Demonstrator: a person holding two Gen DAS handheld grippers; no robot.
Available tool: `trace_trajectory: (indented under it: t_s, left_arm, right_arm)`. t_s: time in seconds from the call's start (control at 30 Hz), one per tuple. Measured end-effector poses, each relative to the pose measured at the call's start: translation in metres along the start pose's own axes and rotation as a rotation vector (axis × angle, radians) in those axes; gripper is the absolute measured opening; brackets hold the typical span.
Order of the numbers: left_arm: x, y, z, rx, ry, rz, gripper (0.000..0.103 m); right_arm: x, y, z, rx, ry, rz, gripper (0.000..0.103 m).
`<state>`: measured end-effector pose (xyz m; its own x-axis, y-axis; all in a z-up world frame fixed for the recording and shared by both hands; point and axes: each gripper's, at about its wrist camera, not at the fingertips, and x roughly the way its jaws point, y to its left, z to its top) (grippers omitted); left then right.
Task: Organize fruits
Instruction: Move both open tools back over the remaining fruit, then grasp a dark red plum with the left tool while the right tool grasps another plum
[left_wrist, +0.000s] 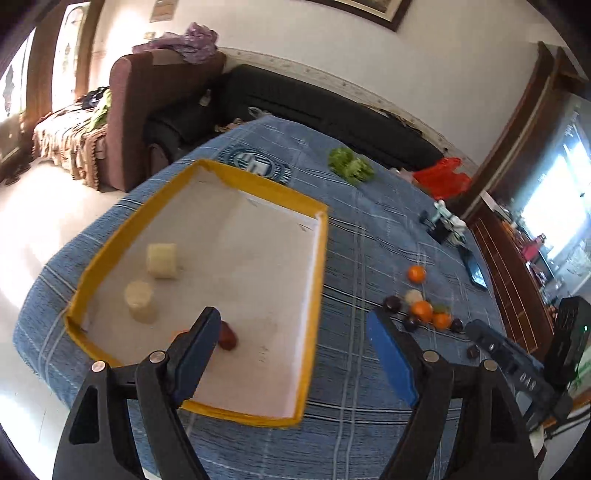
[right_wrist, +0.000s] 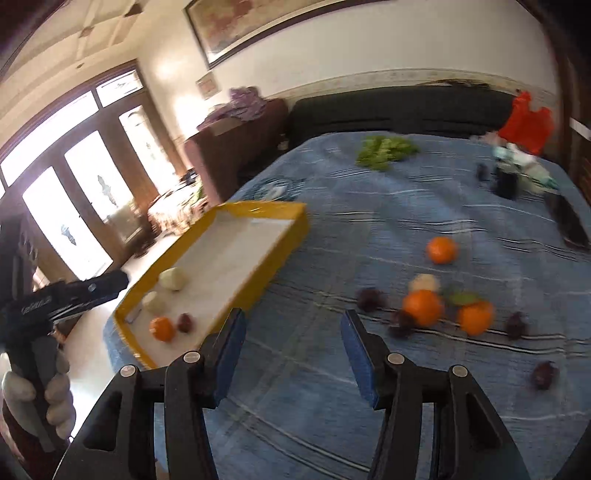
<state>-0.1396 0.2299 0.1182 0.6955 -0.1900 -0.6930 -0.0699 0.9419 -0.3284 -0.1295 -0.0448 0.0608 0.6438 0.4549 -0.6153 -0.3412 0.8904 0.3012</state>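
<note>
Hovering over the yellow tray (left_wrist: 314, 295) with left claw (left_wrist: 295, 354) spread wide, gripping nothing. Holding right claw (right_wrist: 291, 354) likewise released above the blue bedspread (right_wrist: 369, 229). Sitting inside the tray: two pale fruits (right_wrist: 173, 278), one orange (right_wrist: 162, 328), one dark plum (right_wrist: 184, 322). Lying loose on the bedspread beside it: oranges (right_wrist: 423, 308) and plums (right_wrist: 369, 298).

In the left wrist view the left gripper's near finger (left_wrist: 199, 343) hides most of the tray's orange (left_wrist: 181, 335) and part of the dark fruit (left_wrist: 227, 336); the right wrist view is motion-blurred.
</note>
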Motion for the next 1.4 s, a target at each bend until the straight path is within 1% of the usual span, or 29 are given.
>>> trace_trajectory:
  t_s: [0.07,0.13,0.2,0.3,0.33,0.37,0.43,0.5,0.57,0.6,0.67,0.7,0.73,0.83,0.93,1.0,1.07,1.1,1.2,1.33,1.4]
  left_arm:
    - [0.015,-0.02,-0.007,0.04,0.032,-0.043,0.081]
    - [0.034,-0.038,-0.015,0.074,0.071,-0.07,0.081]
    - [0.051,-0.051,-0.023,0.097,0.111,-0.087,0.081]
    - [0.067,-0.066,-0.032,0.131,0.148,-0.097,0.08]
    - [0.072,-0.071,-0.034,0.147,0.152,-0.096,0.07]
    - [0.076,-0.075,-0.035,0.162,0.156,-0.097,0.049]
    - [0.081,-0.081,-0.039,0.185,0.178,-0.099,0.033]
    - [0.087,-0.086,-0.041,0.197,0.186,-0.089,0.033]
    - [0.093,-0.094,-0.04,0.222,0.192,-0.08,0.033]
    - [0.097,-0.098,-0.04,0.232,0.192,-0.078,0.033]
    - [0.107,-0.108,-0.04,0.256,0.201,-0.072,0.033]
    - [0.113,-0.114,-0.04,0.27,0.207,-0.07,0.033]
    - [0.119,-0.12,-0.04,0.284,0.211,-0.07,0.033]
    - [0.131,-0.134,-0.037,0.325,0.201,-0.06,0.033]
    - [0.139,-0.138,-0.026,0.357,0.151,-0.043,0.033]
    - [0.148,-0.133,-0.017,0.349,0.138,-0.02,0.033]
    - [0.161,-0.126,-0.009,0.319,0.152,-0.009,0.033]
    - [0.167,-0.123,-0.007,0.303,0.161,-0.013,0.033]
    - [0.176,-0.117,-0.004,0.266,0.179,-0.077,0.033]
    - [0.191,-0.128,-0.009,0.294,0.194,-0.108,0.033]
    - [0.198,-0.136,-0.011,0.323,0.2,-0.105,0.033]
  right_arm:
    - [-0.033,-0.055,-0.002,0.076,-0.034,-0.117,0.058]
    - [-0.061,-0.113,-0.01,0.166,-0.038,-0.238,0.058]
    - [-0.075,-0.151,-0.019,0.237,-0.022,-0.297,0.058]
    - [-0.076,-0.181,-0.032,0.291,0.007,-0.323,0.058]
    - [-0.069,-0.185,-0.035,0.3,0.02,-0.312,0.058]
    - [-0.061,-0.186,-0.038,0.299,0.032,-0.295,0.057]
    - [-0.04,-0.181,-0.038,0.278,0.057,-0.27,0.053]
    - [-0.023,-0.173,-0.037,0.244,0.075,-0.276,0.053]
    - [-0.01,-0.167,-0.039,0.215,0.097,-0.332,0.052]
    - [-0.004,-0.168,-0.04,0.216,0.102,-0.334,0.052]
    - [0.003,-0.171,-0.043,0.223,0.116,-0.329,0.043]
    - [0.004,-0.171,-0.045,0.21,0.104,-0.348,0.033]
    - [0.005,-0.172,-0.045,0.203,0.103,-0.36,0.028]
    - [0.001,-0.177,-0.046,0.222,0.078,-0.33,0.028]
    - [0.0,-0.176,-0.047,0.221,0.07,-0.31,0.028]
    - [-0.001,-0.175,-0.047,0.219,0.069,-0.304,0.028]
    - [0.0,-0.175,-0.047,0.218,0.069,-0.299,0.028]
    - [0.0,-0.175,-0.047,0.218,0.07,-0.298,0.028]
    - [0.001,-0.173,-0.047,0.214,0.073,-0.299,0.028]
    - [0.001,-0.172,-0.046,0.207,0.074,-0.299,0.028]
    - [0.001,-0.172,-0.046,0.207,0.074,-0.3,0.028]
